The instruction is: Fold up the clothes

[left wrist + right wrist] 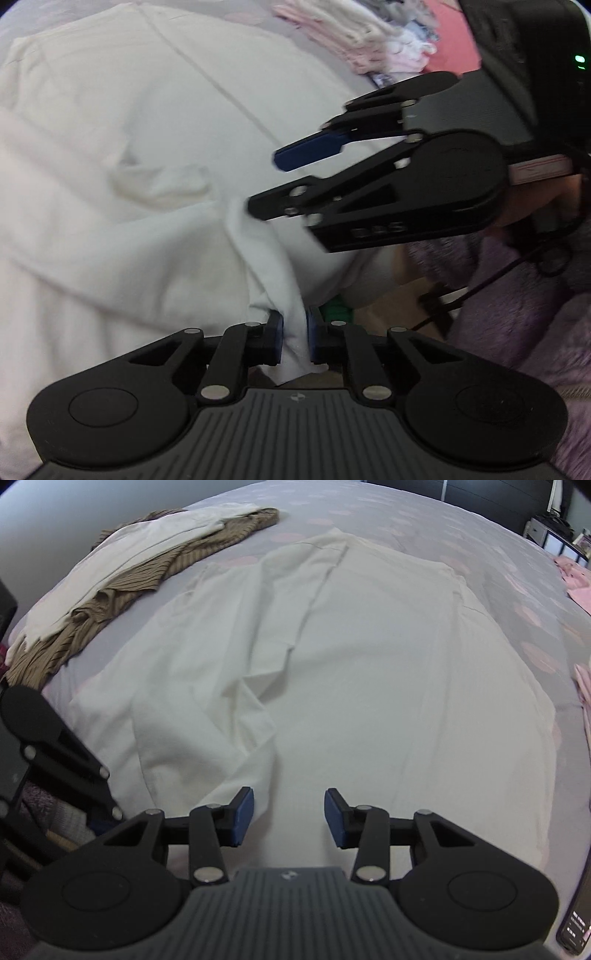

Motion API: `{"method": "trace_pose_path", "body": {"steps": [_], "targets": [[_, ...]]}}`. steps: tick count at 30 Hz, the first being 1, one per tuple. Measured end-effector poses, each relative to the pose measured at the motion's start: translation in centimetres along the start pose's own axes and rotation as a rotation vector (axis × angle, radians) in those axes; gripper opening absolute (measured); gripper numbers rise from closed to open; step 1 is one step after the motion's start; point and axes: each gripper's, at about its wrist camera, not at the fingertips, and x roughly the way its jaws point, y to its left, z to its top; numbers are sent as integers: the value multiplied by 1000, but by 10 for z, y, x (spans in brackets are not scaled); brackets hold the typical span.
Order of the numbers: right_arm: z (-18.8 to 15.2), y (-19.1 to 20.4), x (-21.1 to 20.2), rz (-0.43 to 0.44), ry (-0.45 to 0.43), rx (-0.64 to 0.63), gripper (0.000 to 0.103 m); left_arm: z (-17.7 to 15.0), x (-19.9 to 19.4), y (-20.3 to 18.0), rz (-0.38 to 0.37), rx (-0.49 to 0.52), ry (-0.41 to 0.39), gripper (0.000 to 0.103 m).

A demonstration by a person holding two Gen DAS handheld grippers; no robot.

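White garment [332, 657] lay spread on the bed [480, 535]; left gripper [294, 339] pinched its hem, right gripper [289, 818] hovered with fingers spread. Next, probably, a second grip before folding.

From my left wrist camera nearly everything is smeared with motion blur: the cream garment [129, 155] loses its weave, and the pile of pink and patterned laundry [362, 40] at the top is too soft for me to separate into pieces. The right gripper [266, 184] hides the bed edge behind it, and its lower pad is out of my sight. A green object [338, 312] peeks from under the cloth; I cannot identify it. In the right wrist view, the pink clothing [576, 572] is cut off by the right edge, as is the phone [578, 923].
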Motion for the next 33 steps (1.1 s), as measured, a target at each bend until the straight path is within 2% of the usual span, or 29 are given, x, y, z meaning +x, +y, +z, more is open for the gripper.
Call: {"method": "trace_pose_path", "body": {"steps": [6,9,12,13,14,17,21,26,29,33], "targets": [[-10,-18,-7,-44,-11,45,46,3,14,-26,-61,51,22,13],[-13,-22,-8,-47,-13,59,46,1,15,-33,-76,62,39,20],[-15,-23,-10,-46,-19,63,46,-2,9,-34,-73,51,29,33],[-16,-23,-10,-45,-22,63,46,-3,6,-33,-68,37,20,40],[-16,-22,-11,-42,-25,62,46,-5,3,-32,-63,25,14,43],[-18,-21,-14,-34,-32,57,46,-13,-7,-26,-30,-23,5,43],[-22,-21,-20,-19,-36,56,46,-33,-21,-12,67,-122,9,43],[-26,-19,-30,96,-40,94,45,-53,-25,15,184,-278,18,44],[-30,-8,-32,132,-30,70,44,-51,-21,21,186,-314,9,44],[-39,4,-29,149,5,36,44,-52,-14,22,155,-279,26,44]]}}
